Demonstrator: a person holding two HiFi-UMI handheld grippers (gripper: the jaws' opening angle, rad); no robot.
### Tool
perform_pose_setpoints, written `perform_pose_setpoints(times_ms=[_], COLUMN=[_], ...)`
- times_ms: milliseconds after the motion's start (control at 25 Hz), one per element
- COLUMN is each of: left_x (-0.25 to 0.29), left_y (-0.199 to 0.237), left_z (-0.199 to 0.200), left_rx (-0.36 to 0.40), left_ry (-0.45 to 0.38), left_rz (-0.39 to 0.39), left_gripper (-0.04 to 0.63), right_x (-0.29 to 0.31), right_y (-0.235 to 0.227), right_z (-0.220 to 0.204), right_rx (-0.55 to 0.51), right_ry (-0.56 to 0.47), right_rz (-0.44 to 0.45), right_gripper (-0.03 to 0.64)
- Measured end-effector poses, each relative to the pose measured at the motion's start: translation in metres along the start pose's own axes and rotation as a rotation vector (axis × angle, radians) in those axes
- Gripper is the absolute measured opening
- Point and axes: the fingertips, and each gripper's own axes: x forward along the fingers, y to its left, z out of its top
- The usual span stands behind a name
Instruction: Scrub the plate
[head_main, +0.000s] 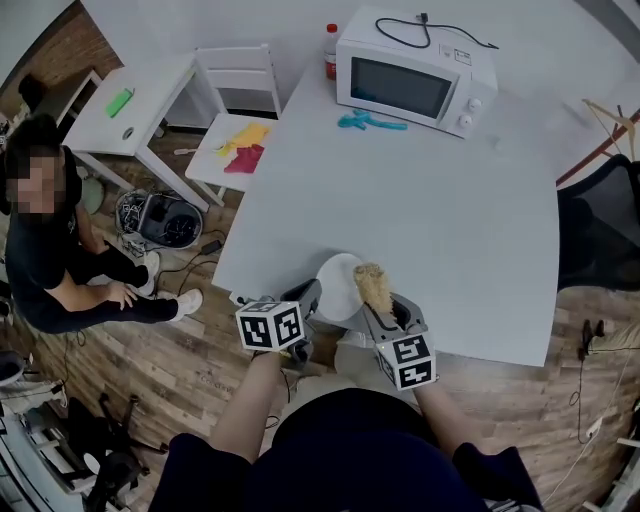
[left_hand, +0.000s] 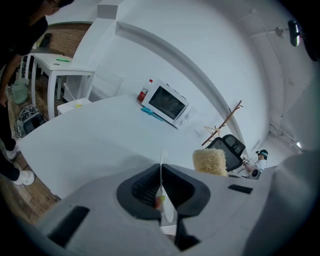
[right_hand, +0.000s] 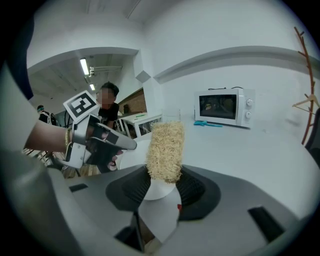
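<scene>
Left tongs (head_main: 308, 296) are pinched on the 9 o'clock rim of the white plate (head_main: 338, 283), held at the bench (head_main: 450, 220) edge toward 6 o'clock. Right tongs (head_main: 384, 316) clamp a fibrous scrubber (head_main: 374, 288), positioned over the plate's 3 o'clock side.

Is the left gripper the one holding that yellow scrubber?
No, the scrubber sits clamped in the right gripper, while the left gripper pinches the plate.

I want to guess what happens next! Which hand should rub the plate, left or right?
Probably the right. The right gripper is shut on the scrubber, which is right by the plate. The left gripper is busy: its fingers pinch the plate's rim, holding it.
</scene>
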Motion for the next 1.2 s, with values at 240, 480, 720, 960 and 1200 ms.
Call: perform_pose_setpoints(times_ms=[240,480,720,960,1200], left_x=[-0.003,-0.003,-0.003,-0.003,-0.004], left_y=[-0.002,-0.004,-0.006,-0.005,-0.002], left_z=[0.0,-0.002,-0.001,-0.003,-0.002], left_rx=[0.024,0.034,0.071,0.077,0.076], left_ry=[-0.004,-0.012,-0.012,-0.012,-0.015], left_rz=[0.005,0.01,0.019,0.023,0.043], left_gripper=[0.029,0.029,0.029,0.029,0.029], right_x=[0.019,0.033,0.039,0.048,0.053], right_y=[0.001,-0.001,-0.002,-0.005,0.012], right_z=[-0.022,-0.047,-0.056,-0.045,-0.027], right_rx=[-0.002,-0.017,-0.032,-0.049,-0.08], right_ry=[0.092,0.192,0.249,0.241,0.202], right_rz=[0.009,0.013,0.017,0.015,0.067], right_gripper=[0.16,0.16,0.16,0.16,0.16])
